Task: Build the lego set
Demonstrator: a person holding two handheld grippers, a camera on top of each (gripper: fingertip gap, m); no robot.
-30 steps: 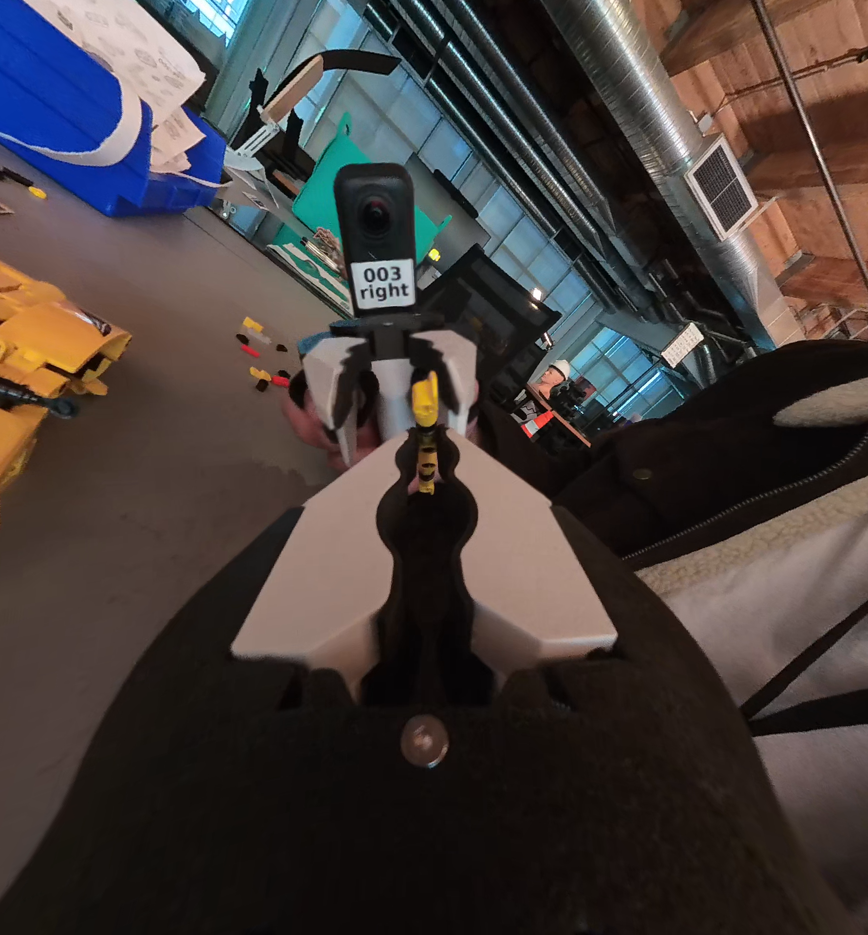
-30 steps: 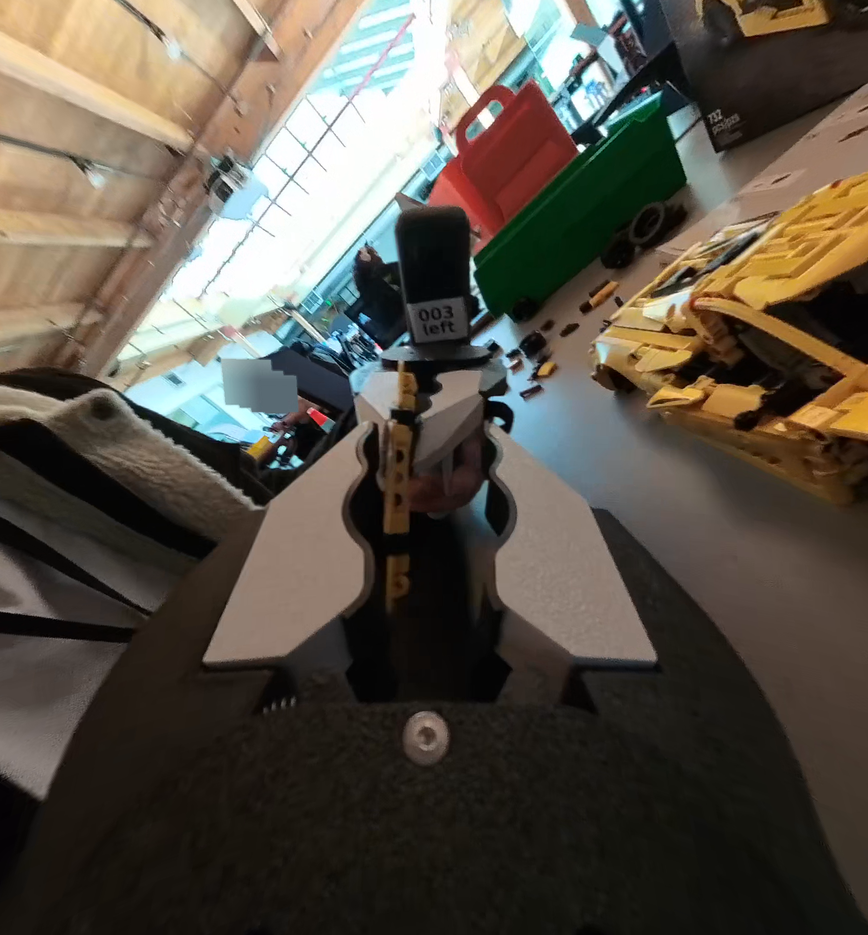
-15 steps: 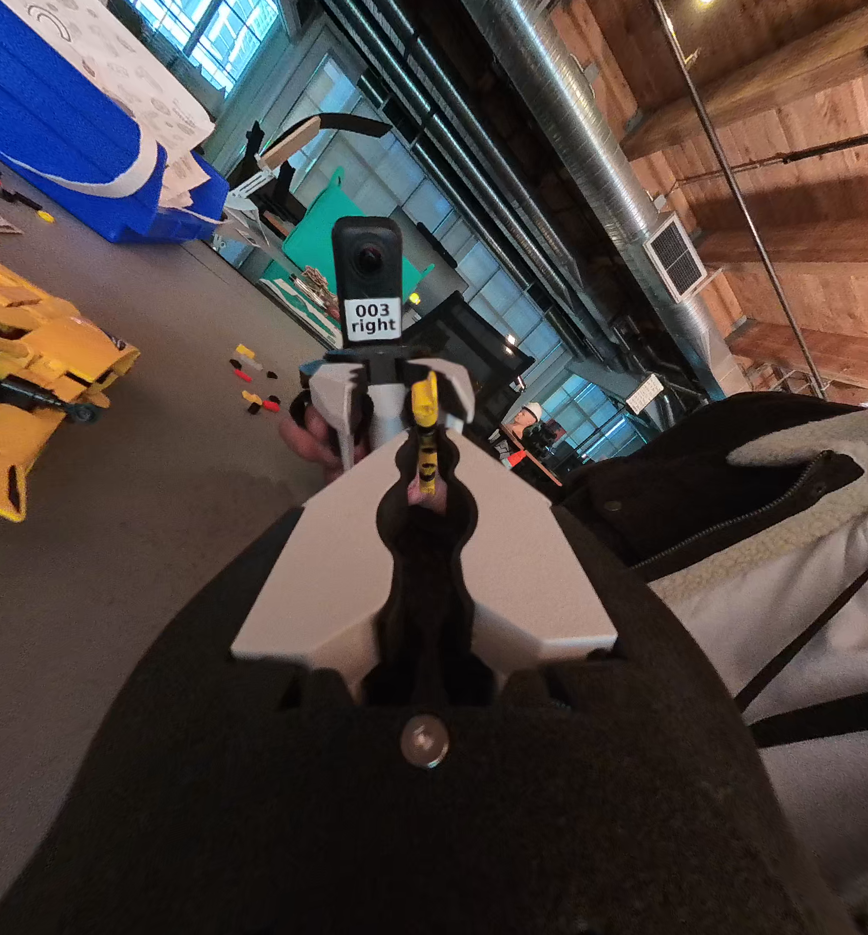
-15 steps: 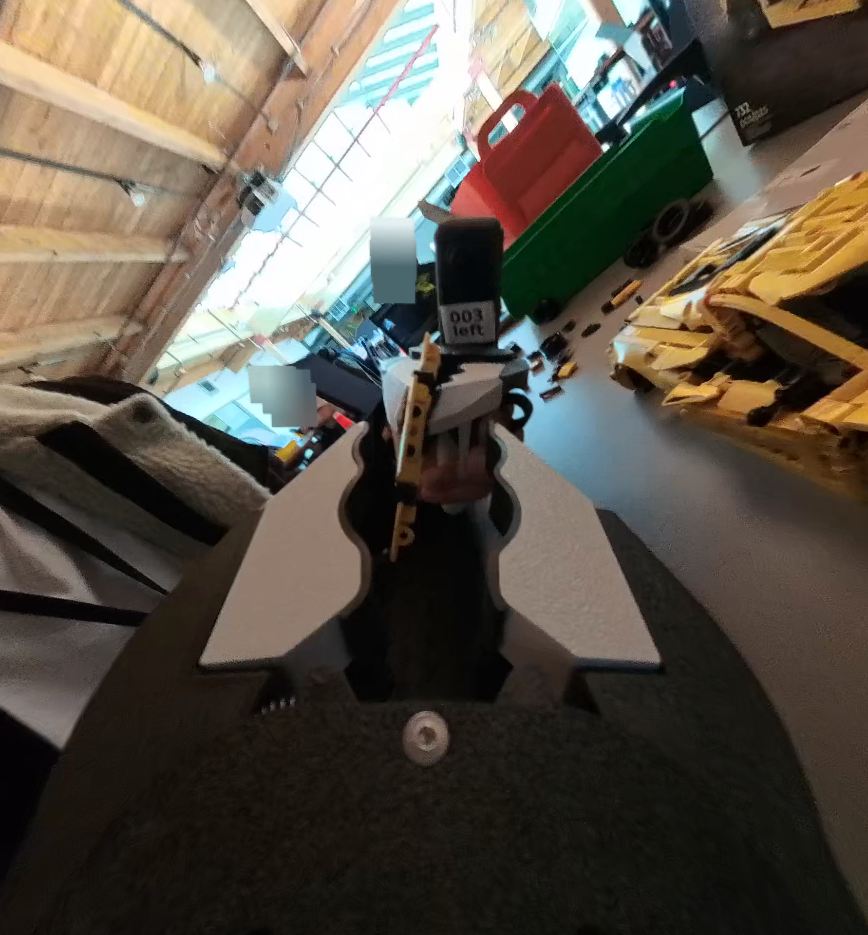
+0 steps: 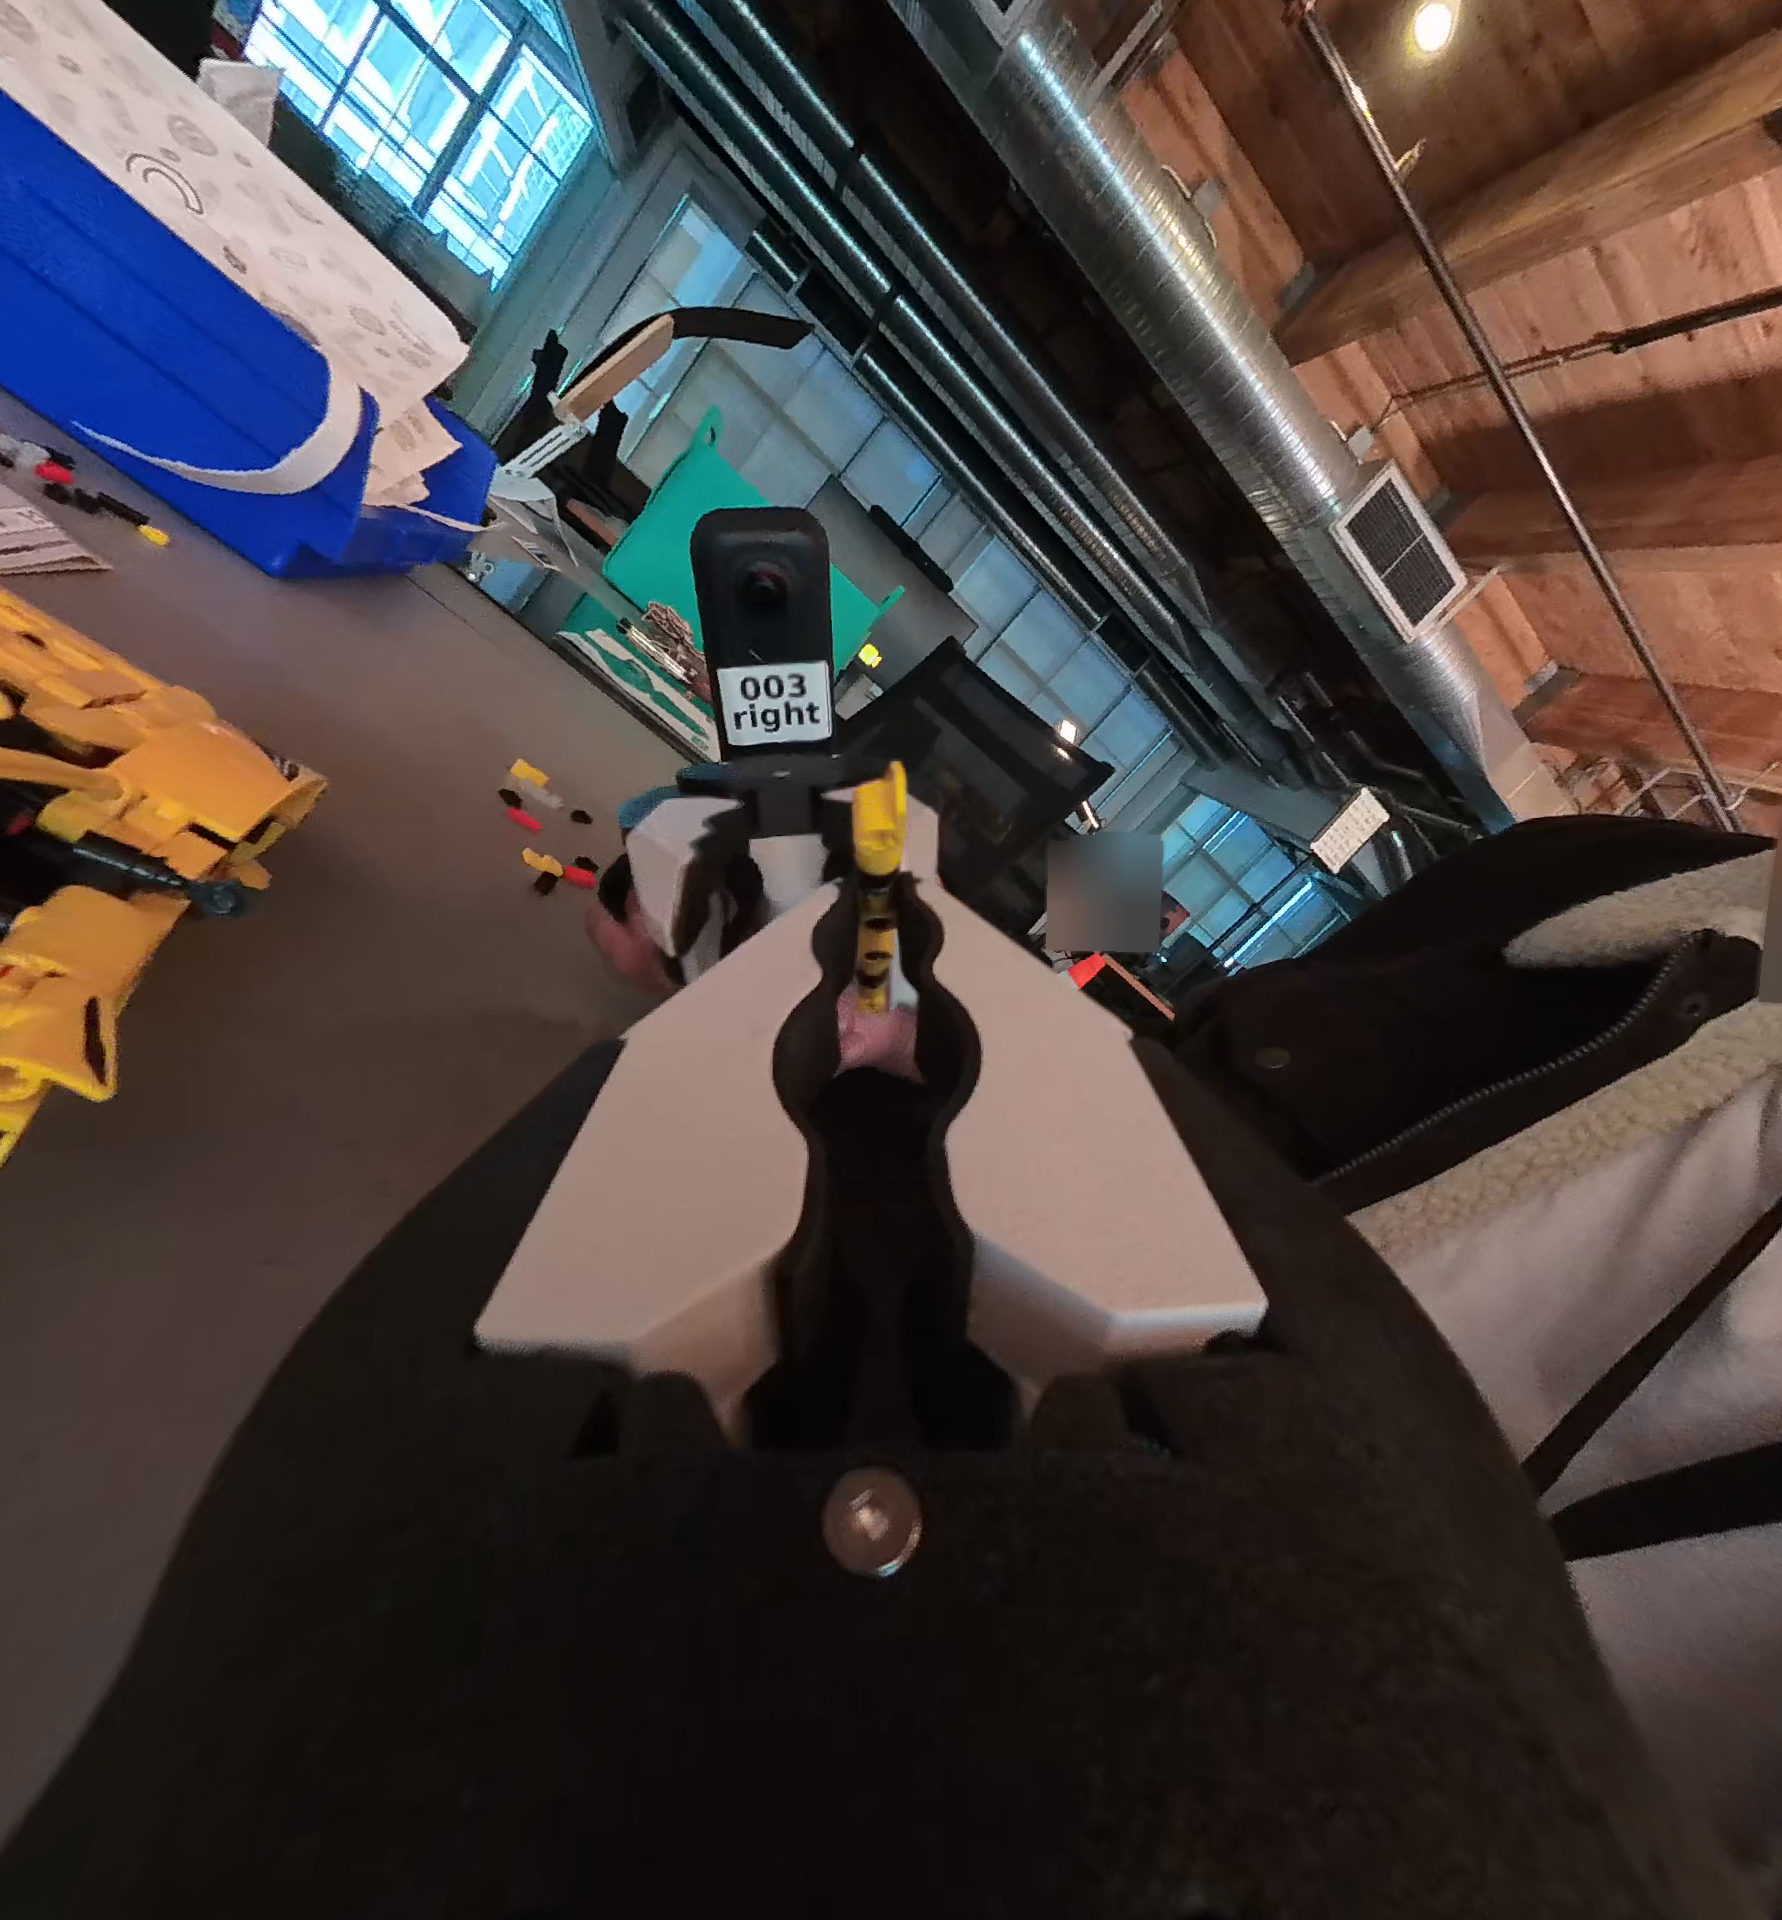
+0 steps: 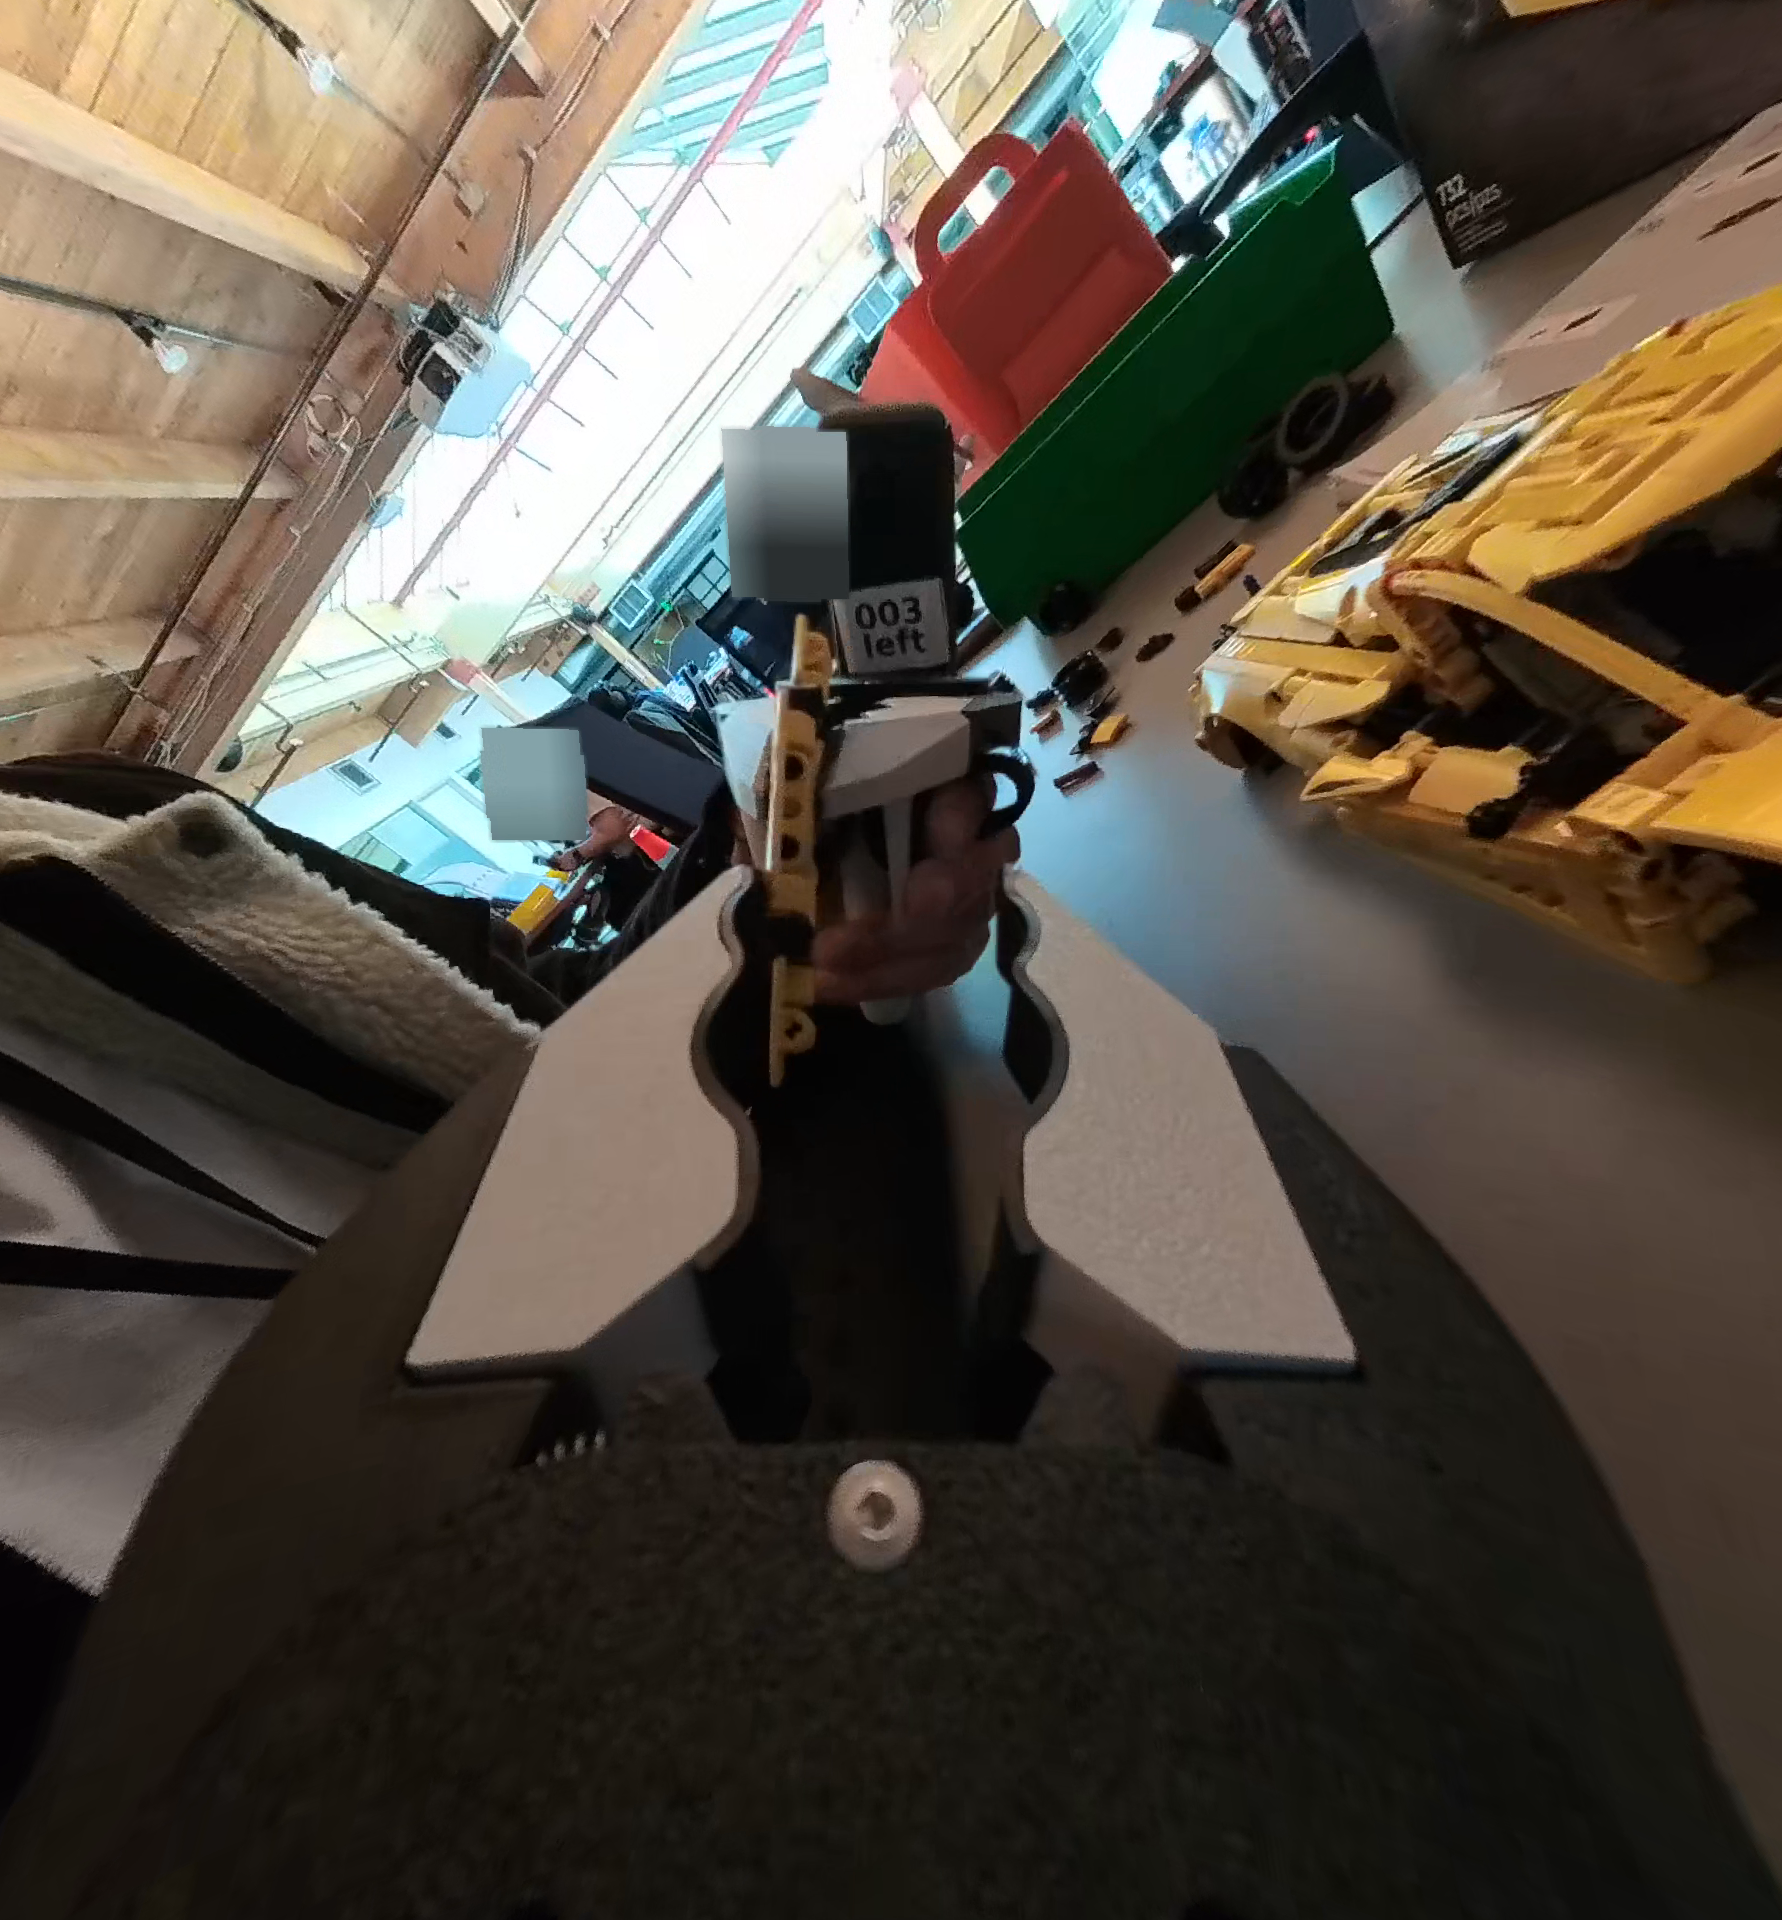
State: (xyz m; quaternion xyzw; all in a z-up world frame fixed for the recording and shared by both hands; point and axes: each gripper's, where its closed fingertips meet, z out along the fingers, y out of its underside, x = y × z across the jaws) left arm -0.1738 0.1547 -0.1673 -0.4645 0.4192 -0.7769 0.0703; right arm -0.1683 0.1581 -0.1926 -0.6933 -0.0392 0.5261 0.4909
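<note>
Yellow holed lego beam (image 6: 795, 831), upright at frame centre, sits clamped in the left gripper (image 5: 874, 940) while the right gripper (image 6: 871, 935) stands apart around it; best closed squarely, well clear of the yellow car model (image 6: 1552, 727).

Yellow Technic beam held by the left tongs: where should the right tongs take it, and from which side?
Probably the free end of the yellow Technic beam jutting below the left tongs. The open right tongs face it head-on, so come straight forward and close across its flat holed faces.
</note>
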